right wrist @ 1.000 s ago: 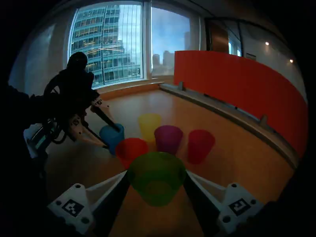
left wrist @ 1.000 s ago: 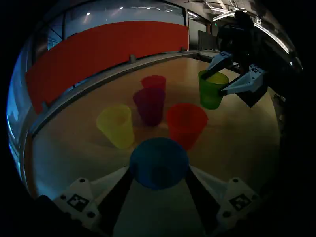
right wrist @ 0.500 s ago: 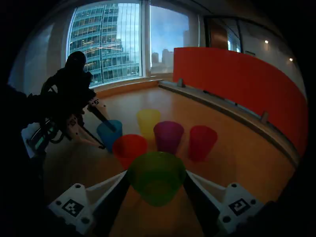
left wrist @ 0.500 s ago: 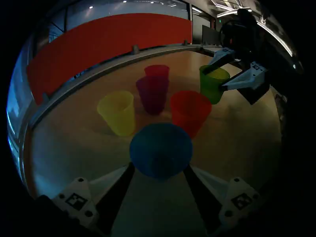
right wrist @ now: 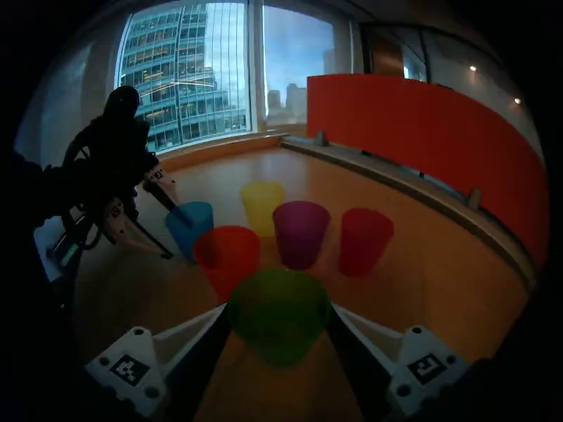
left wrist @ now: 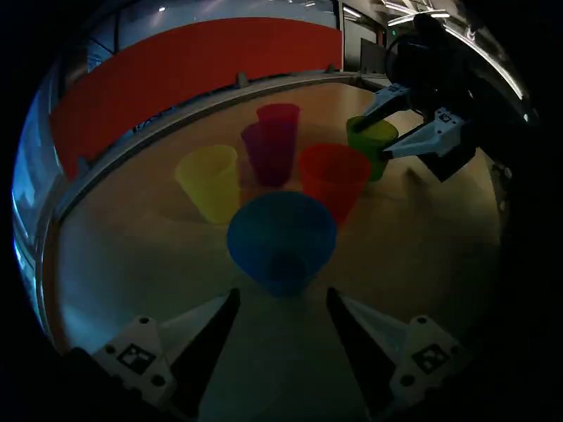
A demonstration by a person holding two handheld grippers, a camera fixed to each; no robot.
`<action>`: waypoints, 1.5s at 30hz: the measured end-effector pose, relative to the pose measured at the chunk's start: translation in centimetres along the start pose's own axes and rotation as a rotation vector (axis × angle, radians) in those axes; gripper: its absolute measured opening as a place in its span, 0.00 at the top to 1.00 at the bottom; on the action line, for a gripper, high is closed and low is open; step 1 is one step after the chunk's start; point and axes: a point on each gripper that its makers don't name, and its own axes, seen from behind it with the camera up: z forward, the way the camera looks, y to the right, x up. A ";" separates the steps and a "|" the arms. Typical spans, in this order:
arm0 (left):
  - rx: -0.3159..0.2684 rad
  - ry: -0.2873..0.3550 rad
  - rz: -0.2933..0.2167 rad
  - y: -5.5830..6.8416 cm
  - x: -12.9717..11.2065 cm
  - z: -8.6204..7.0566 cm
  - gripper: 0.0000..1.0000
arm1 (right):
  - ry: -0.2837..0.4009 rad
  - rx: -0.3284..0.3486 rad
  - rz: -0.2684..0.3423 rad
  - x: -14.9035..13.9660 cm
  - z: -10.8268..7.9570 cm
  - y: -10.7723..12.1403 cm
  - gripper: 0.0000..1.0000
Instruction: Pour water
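Reading first, we find only square black-and-white coded markers (left wrist: 137,359) on the finger bases of the left gripper (left wrist: 281,292). The small tags (left wrist: 441,118) on the right gripper (left wrist: 371,141), far off in the left gripper view, are too small for us to make out.

Six tapered cups of smooth, translucent plastic stand clustered around the middle of the wooden table (left wrist: 141,281), away from the edge that carries a red partition (left wrist: 176,70).

We see the blue cup (left wrist: 281,243) upright just ahead of the left gripper. Its narrow base lies between the fingertips (left wrist: 229,302), with table showing on both sides. Those jaws stand apart and press on nothing.

The right gripper's jaws are clamped on the green cup (right wrist: 279,316), one finger on each side near the rim. We cannot tell whether that cup rests on the table.

Beyond it we see an orange-red cup (right wrist: 226,257), a purple cup (right wrist: 301,232), a crimson cup (right wrist: 364,239) and a yellow cup (right wrist: 262,204), close together. We cannot tell whether any cup holds water, and the inside of the green one looks dark.

A person's dark silhouette (right wrist: 112,162) holds the left gripper beside the blue cup, toward the table edge below the window (right wrist: 190,77).
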 end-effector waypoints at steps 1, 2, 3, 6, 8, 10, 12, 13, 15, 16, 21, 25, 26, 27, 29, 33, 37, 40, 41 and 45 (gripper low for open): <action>0.000 0.000 -0.001 0.0 -0.1 -0.1 0.09 | -0.001 0.000 0.001 -0.1 0.0 0.0 0.09; 0.001 0.000 -0.002 0.0 -0.1 -0.2 0.09 | -0.002 -0.001 0.002 -0.2 0.1 0.0 0.08; 0.001 0.001 -0.002 0.1 -0.2 -0.2 0.09 | -0.003 -0.001 0.003 -0.2 0.1 0.1 0.08; 0.001 0.002 -0.005 0.2 -0.3 -0.4 0.09 | -0.006 -0.005 0.003 -0.4 0.1 0.2 0.08; 0.000 0.003 -0.007 0.2 -0.4 -0.6 0.09 | -0.010 -0.007 0.002 -0.6 0.1 0.2 0.08; 0.000 0.003 -0.008 0.3 -0.4 -0.7 0.09 | -0.013 -0.008 0.000 -0.8 0.1 0.2 0.08; 0.000 0.002 -0.008 0.3 -0.5 -0.9 0.09 | -0.015 -0.010 -0.002 -1.0 0.1 0.2 0.08; 0.000 0.002 -0.008 0.4 -0.5 -0.9 0.09 | -0.015 -0.010 -0.001 -1.0 0.1 0.2 0.08; 0.000 0.002 -0.008 0.4 -0.5 -1.0 0.09 | -0.016 -0.010 0.000 -1.1 0.1 0.2 0.09; 0.001 0.002 -0.008 0.4 -0.5 -1.1 0.09 | -0.015 -0.010 0.002 -1.1 0.1 0.2 0.08; 0.004 0.003 -0.004 0.5 -0.5 -1.3 0.09 | -0.019 -0.012 0.012 -1.3 0.0 0.2 0.08; 0.004 0.004 -0.005 0.6 -0.5 -1.4 0.09 | -0.022 -0.017 0.016 -1.4 0.0 0.2 0.07; 0.004 0.005 -0.006 0.7 -0.4 -1.4 0.09 | -0.024 -0.019 0.016 -1.5 0.0 0.3 0.07; 0.004 0.006 -0.007 0.7 -0.4 -1.4 0.09 | -0.028 -0.024 0.015 -1.7 0.1 0.3 0.05; 0.005 0.008 -0.010 0.7 -0.4 -1.5 0.09 | -0.042 -0.038 0.011 -2.2 0.1 0.5 0.02; 0.007 0.012 -0.016 0.7 -0.4 -1.8 0.09 | -0.048 -0.064 0.002 -2.7 -0.1 0.8 0.00; 0.012 0.015 -0.019 0.8 -0.4 -2.2 0.09 | -0.035 -0.068 0.012 -2.5 -0.6 0.5 0.00; 0.015 0.018 -0.023 1.0 -0.5 -2.4 0.09 | -0.022 -0.074 0.021 -2.3 -1.1 0.4 0.00; 0.016 0.019 -0.025 1.0 -0.6 -2.5 0.09 | -0.017 -0.078 0.023 -2.2 -1.3 0.4 0.00; 0.022 0.023 -0.040 1.1 -0.8 -2.9 0.09 | -0.002 -0.096 0.027 -2.2 -2.4 0.4 0.00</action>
